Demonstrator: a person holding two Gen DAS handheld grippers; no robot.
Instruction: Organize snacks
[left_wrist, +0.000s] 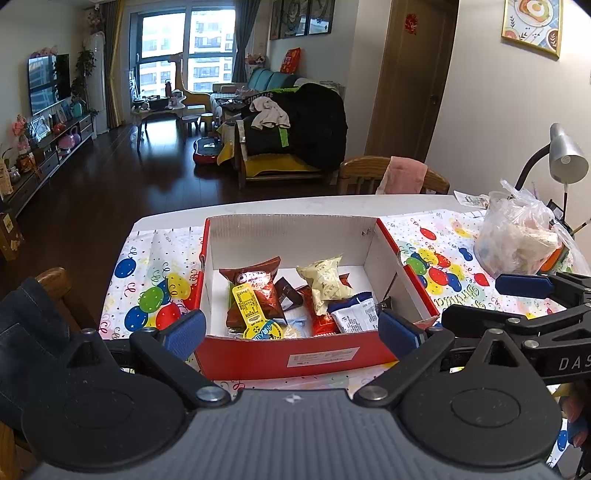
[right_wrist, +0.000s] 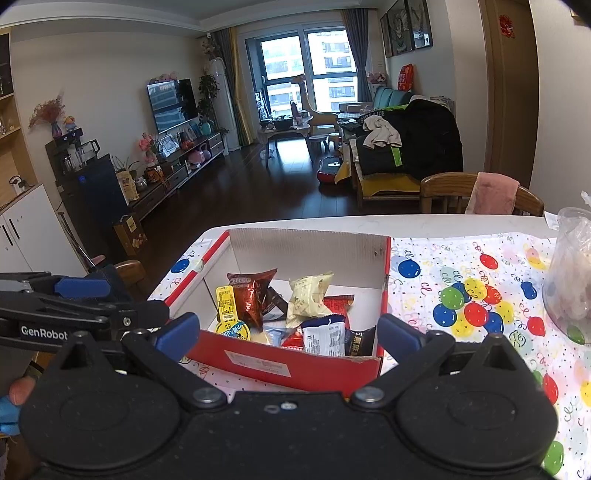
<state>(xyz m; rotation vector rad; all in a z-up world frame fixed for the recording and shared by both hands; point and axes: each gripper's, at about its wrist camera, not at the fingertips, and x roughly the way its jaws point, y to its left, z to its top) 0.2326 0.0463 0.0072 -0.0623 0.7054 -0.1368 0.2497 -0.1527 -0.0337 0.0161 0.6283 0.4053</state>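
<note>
A red cardboard box (left_wrist: 295, 360) (right_wrist: 280, 367) with white inner walls sits on the balloon-print tablecloth. Several snack packs lie inside: a brown packet (left_wrist: 255, 286) (right_wrist: 251, 295), a yellow banana-shaped pack (left_wrist: 251, 314) (right_wrist: 229, 314), a pale cream packet (left_wrist: 325, 284) (right_wrist: 308, 297), a white-and-blue packet (left_wrist: 354, 314) (right_wrist: 325, 334) and red wrappers. My left gripper (left_wrist: 291, 328) is open just before the box's near wall, holding nothing. My right gripper (right_wrist: 288, 330) is also open and empty at the near wall. Each gripper shows at the edge of the other's view.
A clear plastic bag of items (left_wrist: 517, 236) (right_wrist: 570, 266) stands on the table (left_wrist: 332, 203) at the right, beside a grey desk lamp (left_wrist: 565, 155). Wooden chairs (left_wrist: 391, 177) (right_wrist: 480, 192) stand at the far side and at the left (left_wrist: 55, 291). A living room lies beyond.
</note>
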